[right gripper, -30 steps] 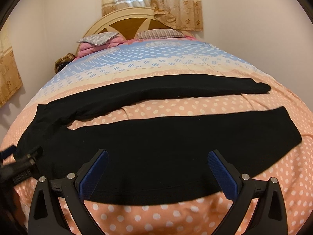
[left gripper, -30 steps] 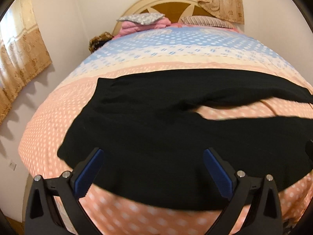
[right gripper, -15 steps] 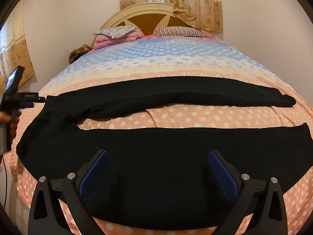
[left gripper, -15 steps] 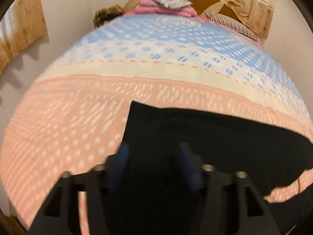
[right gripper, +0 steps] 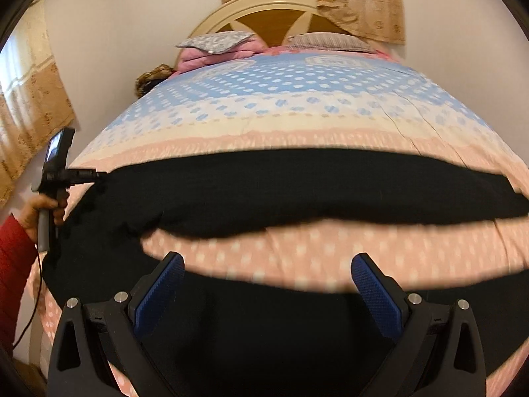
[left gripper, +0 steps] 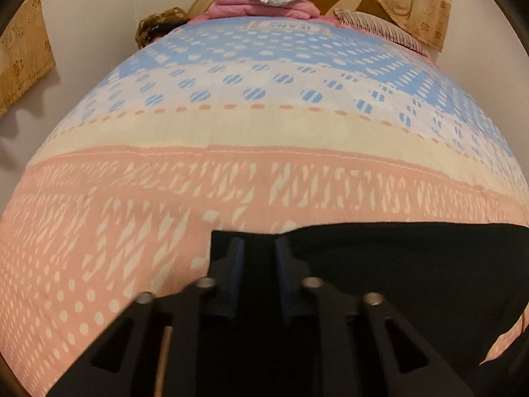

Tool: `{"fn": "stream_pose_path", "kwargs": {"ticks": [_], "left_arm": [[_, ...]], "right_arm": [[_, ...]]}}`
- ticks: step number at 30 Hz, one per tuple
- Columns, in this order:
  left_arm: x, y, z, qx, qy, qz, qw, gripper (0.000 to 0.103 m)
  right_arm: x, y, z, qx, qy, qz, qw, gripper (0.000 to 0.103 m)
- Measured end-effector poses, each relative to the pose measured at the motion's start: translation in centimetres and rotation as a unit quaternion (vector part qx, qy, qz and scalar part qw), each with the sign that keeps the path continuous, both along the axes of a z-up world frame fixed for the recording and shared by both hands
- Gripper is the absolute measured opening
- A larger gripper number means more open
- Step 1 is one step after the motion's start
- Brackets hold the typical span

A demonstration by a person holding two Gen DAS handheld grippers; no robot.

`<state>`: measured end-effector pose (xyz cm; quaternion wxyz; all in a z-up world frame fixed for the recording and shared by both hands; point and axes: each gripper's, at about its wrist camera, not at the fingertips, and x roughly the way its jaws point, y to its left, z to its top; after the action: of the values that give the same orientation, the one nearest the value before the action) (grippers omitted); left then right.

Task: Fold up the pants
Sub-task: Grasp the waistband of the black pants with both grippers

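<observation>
Black pants (right gripper: 264,192) in left gripper (left gripper: 259,248)

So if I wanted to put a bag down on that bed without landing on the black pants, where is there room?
The widest bare stretch of bedspread lies between the pants' far leg and the pillows by the headboard. A narrower pink strip runs between the two legs. The near edge is crowded: the near leg, the open right gripper, and the left gripper closing on the waist corner.
</observation>
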<state>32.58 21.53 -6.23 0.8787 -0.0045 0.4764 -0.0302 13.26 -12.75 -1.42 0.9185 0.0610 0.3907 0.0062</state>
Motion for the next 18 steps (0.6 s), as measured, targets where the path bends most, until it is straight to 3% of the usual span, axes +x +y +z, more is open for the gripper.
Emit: {"fn": "stream_pose_path", "kwargs": {"ticks": [2, 5, 11, 14, 18], "left_arm": [[-0.1, 0.3, 0.2, -0.008, -0.002, 0.005, 0.9999, 0.009], [-0.2, 0.5, 0.4, -0.02, -0.01, 0.013, 0.9997, 0.006], [-0.3, 0.6, -0.1, -0.021, -0.014, 0.021, 0.9995, 0.005], [0.0, 0.8, 0.0, -0.03, -0.009, 0.024, 0.9992, 0.01], [1.1, 0.7, 0.1, -0.031, 0.002, 0.027, 0.9992, 0.01]], "right_arm": [[2.5, -0.4, 0.7, -0.025, -0.003, 0.023, 0.999, 0.096], [7.3, -0.4, 0.8, -0.064, 0.01, 0.077, 0.995, 0.075], [16.6, -0.2, -2.1, -0.078, 0.074, 0.162, 0.981, 0.075], [19.0, -0.4, -2.9, -0.097, 0.074, 0.168, 0.978, 0.075], [21.1, -1.4, -4.9, -0.039, 0.129, 0.201, 0.97, 0.075]]}}
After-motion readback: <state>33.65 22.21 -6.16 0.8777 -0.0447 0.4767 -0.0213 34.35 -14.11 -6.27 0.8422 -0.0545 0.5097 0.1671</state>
